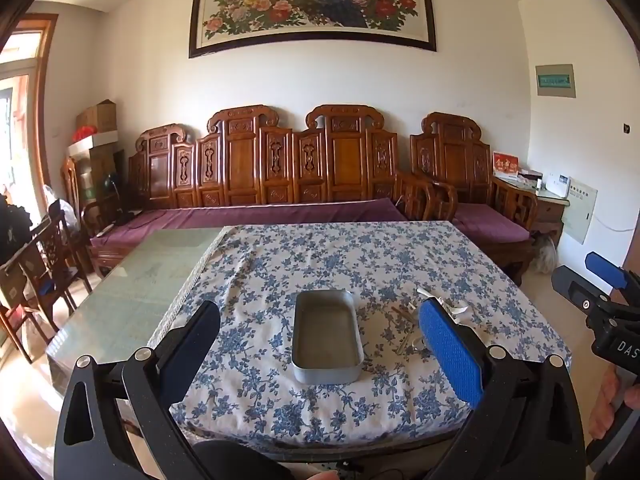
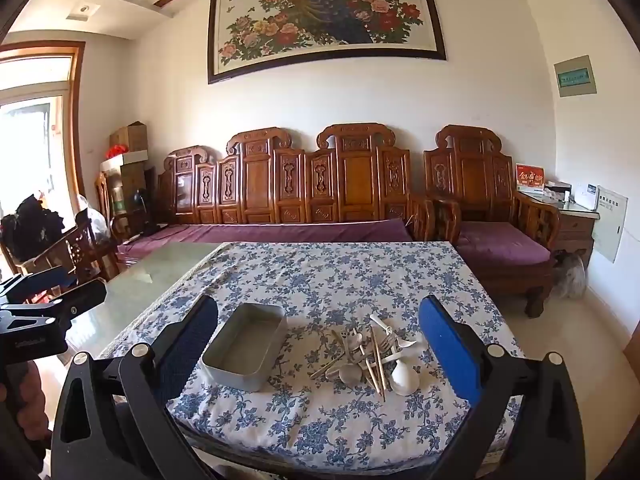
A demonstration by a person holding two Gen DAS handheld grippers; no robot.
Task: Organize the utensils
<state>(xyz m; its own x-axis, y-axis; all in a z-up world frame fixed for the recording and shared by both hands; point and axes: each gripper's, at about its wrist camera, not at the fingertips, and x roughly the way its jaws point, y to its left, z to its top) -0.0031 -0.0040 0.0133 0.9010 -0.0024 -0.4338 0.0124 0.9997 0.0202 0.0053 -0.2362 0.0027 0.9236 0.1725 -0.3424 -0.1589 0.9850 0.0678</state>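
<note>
Both tongs spread wide, holding nothing: left tongs [image 1: 320, 340], right tongs [image 2: 320, 344]. Tin [image 2: 246, 350] sits ahead of the right tongs, nearer its left finger, and looks empty. Utensils [image 2: 370, 354] lie heaped between its fingers, right of tin. Judged: nothing sorted yet. Next: right tongs drop onto one piece, chopsticks [image 2: 378, 364] likely easiest

Both my cameras look forward from the table's [image 1: 120, 304] near edge toward the sofa [image 2: 280, 232]. My left view sits left of my right; both share the tin [image 1: 326, 336] and wall painting [image 2: 326, 20].
</note>
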